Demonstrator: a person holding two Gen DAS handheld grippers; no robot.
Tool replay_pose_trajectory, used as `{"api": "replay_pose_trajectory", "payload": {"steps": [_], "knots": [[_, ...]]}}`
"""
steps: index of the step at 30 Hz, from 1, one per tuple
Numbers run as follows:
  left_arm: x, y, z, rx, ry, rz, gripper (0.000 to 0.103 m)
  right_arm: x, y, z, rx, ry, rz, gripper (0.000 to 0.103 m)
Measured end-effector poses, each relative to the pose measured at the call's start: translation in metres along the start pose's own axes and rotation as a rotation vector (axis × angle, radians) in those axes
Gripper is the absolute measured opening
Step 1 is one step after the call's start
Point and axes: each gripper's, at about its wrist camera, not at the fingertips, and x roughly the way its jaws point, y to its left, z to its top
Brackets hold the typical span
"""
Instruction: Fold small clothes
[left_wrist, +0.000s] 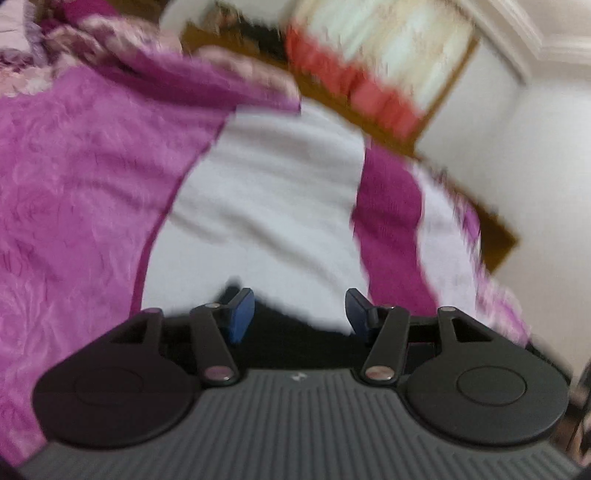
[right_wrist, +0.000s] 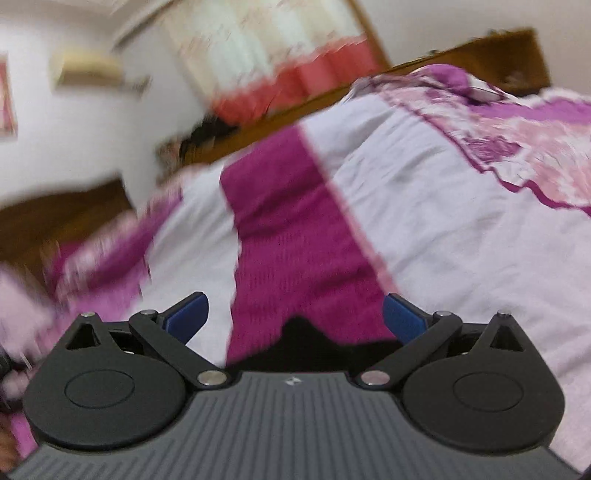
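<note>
Over the bed (left_wrist: 258, 184), both tools, left tool (left_wrist: 299, 314) and right tool (right_wrist: 295, 317), are hanging open, gripping nothing; a dark garment (right_wrist: 299, 339) is lying below, fold unclear.

No legible text, label or number anywhere; only a tiny unreadable emblem on each gripper body.

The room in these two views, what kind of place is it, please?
Most likely a bedroom in a home. A bedspread in magenta and white covers a bed with a brown wooden frame, and a curtain with a red lower band hangs behind.
</note>
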Motion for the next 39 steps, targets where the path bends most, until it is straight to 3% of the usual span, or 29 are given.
{"api": "replay_pose_trajectory", "payload": {"steps": [3, 7, 9, 12, 14, 17, 20, 21, 24, 28, 29, 31, 33, 35, 37, 39], "knots": [[0.006, 0.002, -0.004, 0.010, 0.098, 0.054, 0.056, 0.005, 0.004, -0.005, -0.009, 0.002, -0.026, 0.103], [0.001, 0.006, 0.000, 0.015, 0.151, 0.095, 0.056, 0.011, -0.013, 0.003, 0.070, 0.061, -0.066, 0.103], [0.001, 0.012, -0.003, 0.008, 0.244, 0.118, 0.056, 0.007, -0.020, 0.005, 0.066, 0.076, -0.079, 0.103], [-0.021, 0.022, -0.015, -0.064, 0.204, 0.130, 0.056, -0.001, -0.013, 0.010, 0.059, 0.103, -0.074, 0.103], [-0.035, 0.017, -0.021, -0.044, 0.178, 0.137, 0.056, -0.016, -0.001, 0.011, 0.034, 0.107, -0.068, 0.103], [-0.044, -0.003, -0.043, 0.158, 0.210, 0.208, 0.056, -0.061, 0.027, 0.001, -0.113, 0.025, -0.120, 0.103], [-0.048, -0.024, -0.072, 0.391, 0.207, 0.306, 0.058, -0.086, 0.064, -0.015, -0.402, 0.054, -0.268, 0.103], [-0.051, -0.024, -0.077, 0.415, 0.204, 0.318, 0.059, -0.094, 0.070, -0.023, -0.451, 0.057, -0.300, 0.103], [-0.058, -0.011, -0.080, 0.373, 0.204, 0.314, 0.068, -0.111, 0.066, -0.049, -0.466, 0.131, -0.320, 0.103], [-0.058, 0.003, -0.073, 0.304, 0.227, 0.280, 0.076, -0.102, 0.032, -0.073, -0.474, 0.244, -0.341, 0.103], [-0.059, 0.006, -0.071, 0.280, 0.217, 0.267, 0.076, -0.100, 0.020, -0.073, -0.444, 0.273, -0.318, 0.103], [-0.069, -0.002, -0.072, 0.294, 0.118, 0.278, 0.073, -0.099, 0.001, -0.070, -0.331, 0.316, -0.282, 0.103], [-0.082, -0.030, -0.085, 0.435, -0.077, 0.340, 0.073, -0.098, -0.014, -0.068, -0.235, 0.346, -0.247, 0.103], [-0.091, -0.065, -0.104, 0.613, -0.235, 0.317, 0.074, -0.097, -0.026, -0.063, -0.146, 0.358, -0.204, 0.103], [-0.093, -0.101, -0.123, 0.777, -0.313, 0.277, 0.074, -0.101, -0.036, -0.045, -0.055, 0.339, -0.232, 0.103], [-0.093, -0.129, -0.136, 0.858, -0.340, 0.211, 0.075, -0.116, -0.051, -0.021, 0.037, 0.244, -0.291, 0.103]]}}
